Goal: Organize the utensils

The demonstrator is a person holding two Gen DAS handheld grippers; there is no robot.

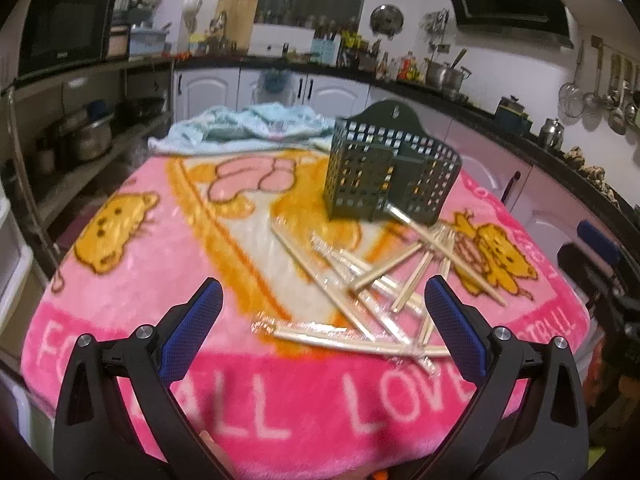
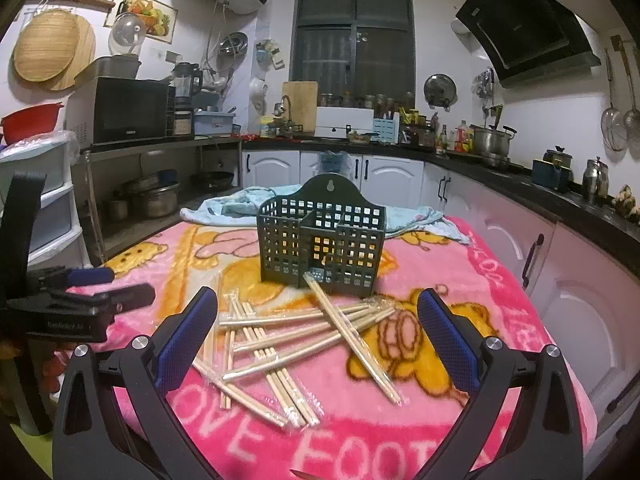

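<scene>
A dark green lattice utensil holder (image 1: 390, 170) (image 2: 322, 246) stands upright on a pink cartoon blanket (image 1: 132, 280) (image 2: 460, 280). Several wrapped pairs of wooden chopsticks (image 1: 372, 292) (image 2: 288, 344) lie scattered in a loose pile in front of it. One pair (image 2: 350, 330) leans against the holder's base. My left gripper (image 1: 324, 292) is open and empty, above the near edge of the pile. My right gripper (image 2: 318, 304) is open and empty, with the pile between its fingers. The left gripper also shows at the left edge of the right wrist view (image 2: 80, 292).
A light blue towel (image 1: 248, 124) (image 2: 240, 204) lies crumpled behind the holder. Kitchen counters (image 2: 500, 168) with pots and bottles wrap around the back and right. A metal shelf (image 2: 160, 148) with a microwave stands at the left.
</scene>
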